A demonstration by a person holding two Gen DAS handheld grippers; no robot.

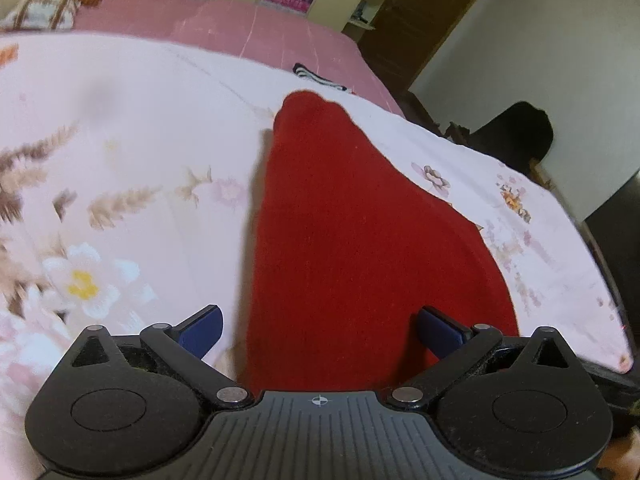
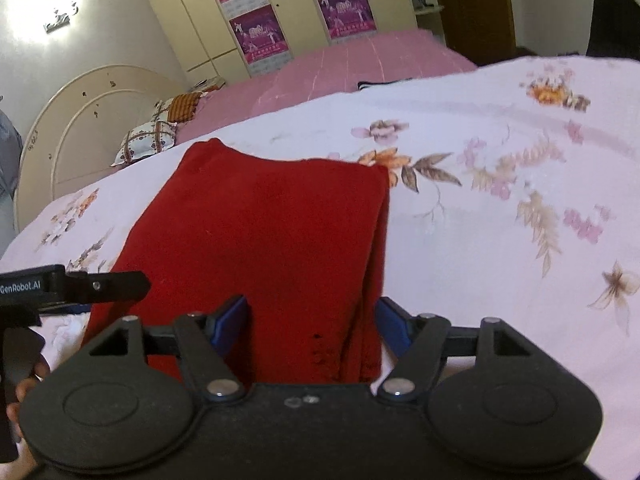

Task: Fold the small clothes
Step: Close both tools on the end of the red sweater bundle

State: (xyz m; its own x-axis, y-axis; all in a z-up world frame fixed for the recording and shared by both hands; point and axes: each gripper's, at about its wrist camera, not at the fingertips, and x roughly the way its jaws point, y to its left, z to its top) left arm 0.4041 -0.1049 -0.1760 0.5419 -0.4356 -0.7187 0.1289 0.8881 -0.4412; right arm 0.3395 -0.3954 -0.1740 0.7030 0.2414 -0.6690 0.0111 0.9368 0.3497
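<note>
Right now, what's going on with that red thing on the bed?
A person is folding a red garment on a floral sheet, holding a pair of tongs in each hand. The garment lies flat, already folded into layers along its right edge. The left tongs and the right tongs are both open at its near edge, with cloth between their blue fingers, not clamped on it yet.

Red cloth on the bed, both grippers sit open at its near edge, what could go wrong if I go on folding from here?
1. The red cloth shows stacked layers along its right edge; the right gripper might pinch only the top ones, so the fold could slip apart.
2. The left gripper straddles one side; uneven lifting could skew the fold.
3. The soft floral sheet might get pinched along with it.
</note>
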